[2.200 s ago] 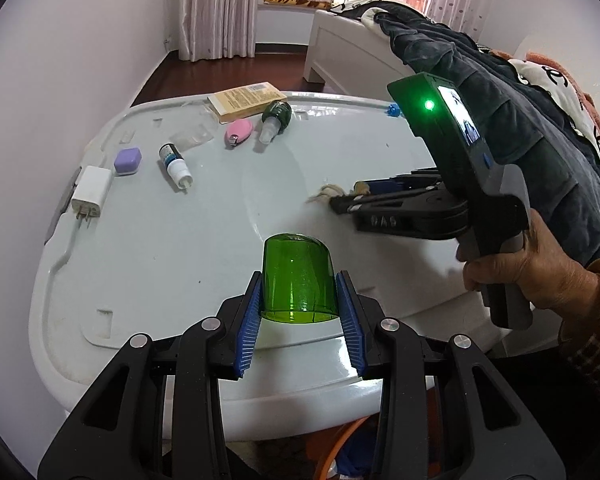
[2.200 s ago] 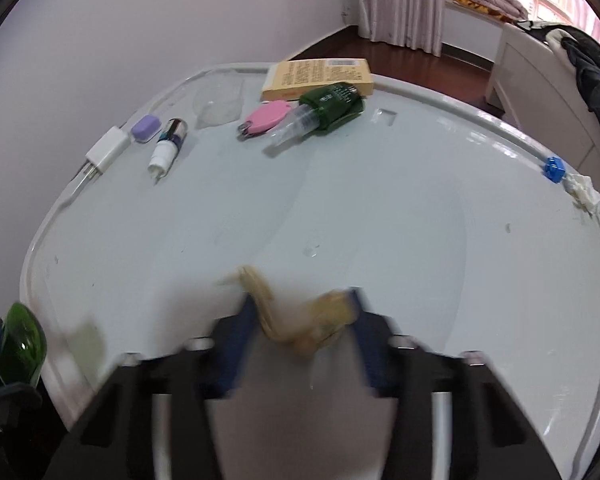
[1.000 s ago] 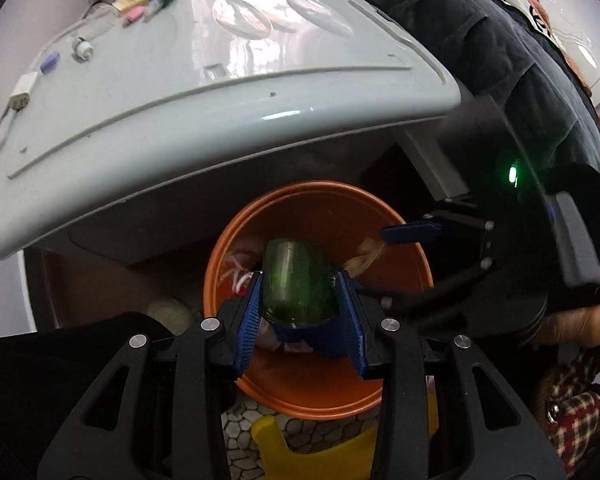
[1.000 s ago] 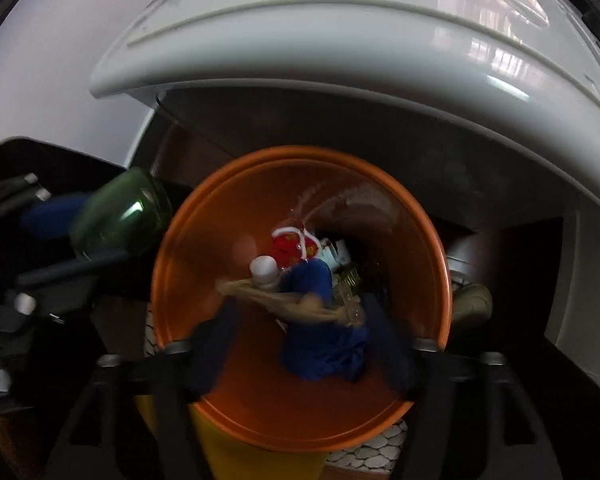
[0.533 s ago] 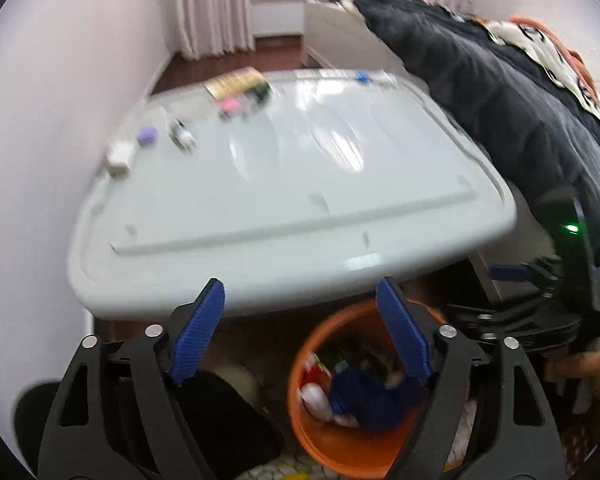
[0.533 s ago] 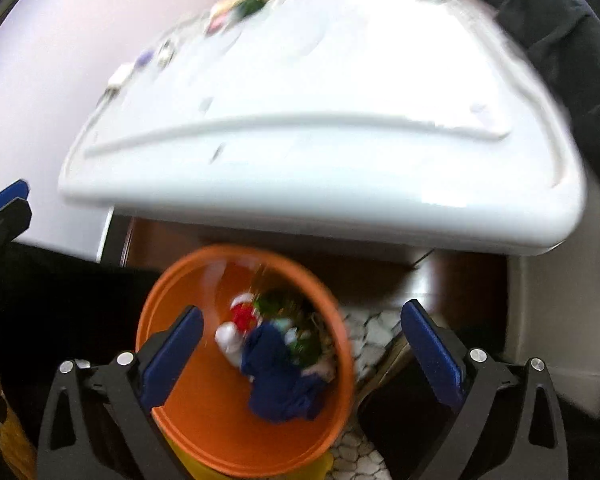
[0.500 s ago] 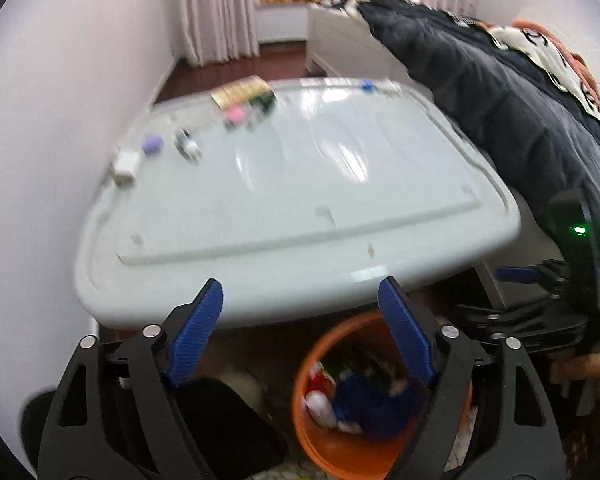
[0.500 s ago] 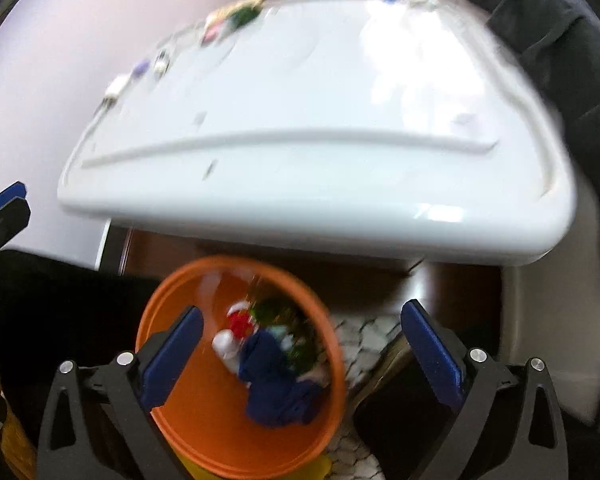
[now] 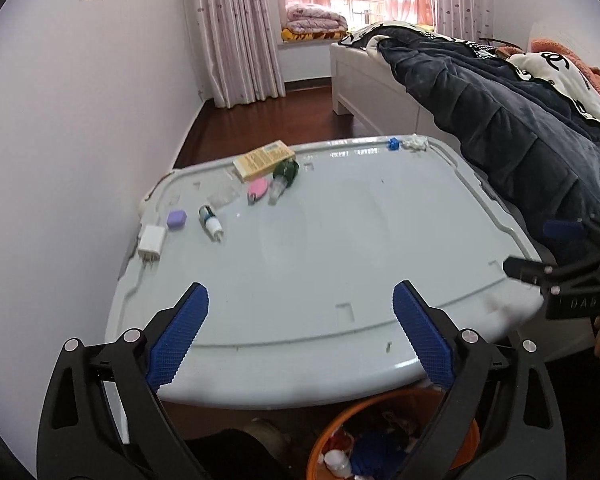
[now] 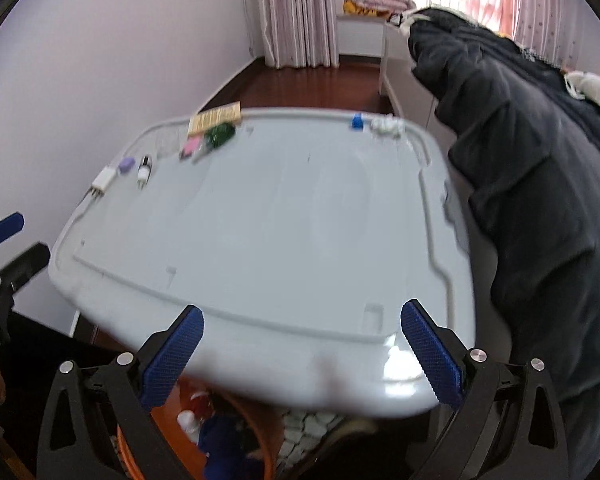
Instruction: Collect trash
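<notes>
Raised letters "DAB" legible on black body of right gripper (image 9: 576,303), right edge of left wrist view. Interlocked double-C logo printed on white pillow (image 9: 556,65) on bed, far right. Print on yellow box (image 9: 264,159) at far side of worktop (image 9: 320,248) too small to read.

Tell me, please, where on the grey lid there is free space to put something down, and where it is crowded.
The grey lid is bare across its middle and near edge, from the charger over to the bed-side rim. The far left corner is crowded: yellow box, green bottle, pink item, small vial, purple case.
</notes>
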The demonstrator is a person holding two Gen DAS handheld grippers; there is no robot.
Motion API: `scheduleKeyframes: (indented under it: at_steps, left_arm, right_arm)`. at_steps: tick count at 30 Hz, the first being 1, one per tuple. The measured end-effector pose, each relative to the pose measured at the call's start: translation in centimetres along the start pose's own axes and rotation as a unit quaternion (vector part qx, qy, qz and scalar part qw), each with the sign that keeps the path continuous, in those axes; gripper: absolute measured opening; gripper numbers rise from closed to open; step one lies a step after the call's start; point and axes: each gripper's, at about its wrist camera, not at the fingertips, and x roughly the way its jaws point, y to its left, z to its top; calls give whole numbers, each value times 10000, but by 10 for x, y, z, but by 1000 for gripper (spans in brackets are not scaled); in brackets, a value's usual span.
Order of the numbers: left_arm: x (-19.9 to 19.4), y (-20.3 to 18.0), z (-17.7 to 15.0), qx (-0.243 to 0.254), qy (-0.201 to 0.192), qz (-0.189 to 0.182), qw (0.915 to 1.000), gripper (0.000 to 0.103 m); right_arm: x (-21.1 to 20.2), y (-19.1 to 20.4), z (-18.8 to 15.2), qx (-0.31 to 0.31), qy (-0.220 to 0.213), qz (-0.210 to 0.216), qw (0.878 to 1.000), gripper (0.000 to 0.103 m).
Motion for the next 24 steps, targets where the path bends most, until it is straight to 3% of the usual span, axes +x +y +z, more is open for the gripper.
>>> scheduleKeyframes:
  at_steps: [9, 18, 24]
  left_arm:
    - [23, -20, 30, 113, -132, -111, 9998, 92]
    - [43, -39, 67, 113, -479, -412, 9979, 92]
    - [54, -40, 70, 104, -652, -196, 9976, 92]
  right_arm:
    - [7, -15, 17, 190, -464, -9, 9987, 98]
    - [12, -23, 23, 528, -550, -209, 9969, 98]
    - [14, -20, 22, 453, -561, -333, 9968, 98]
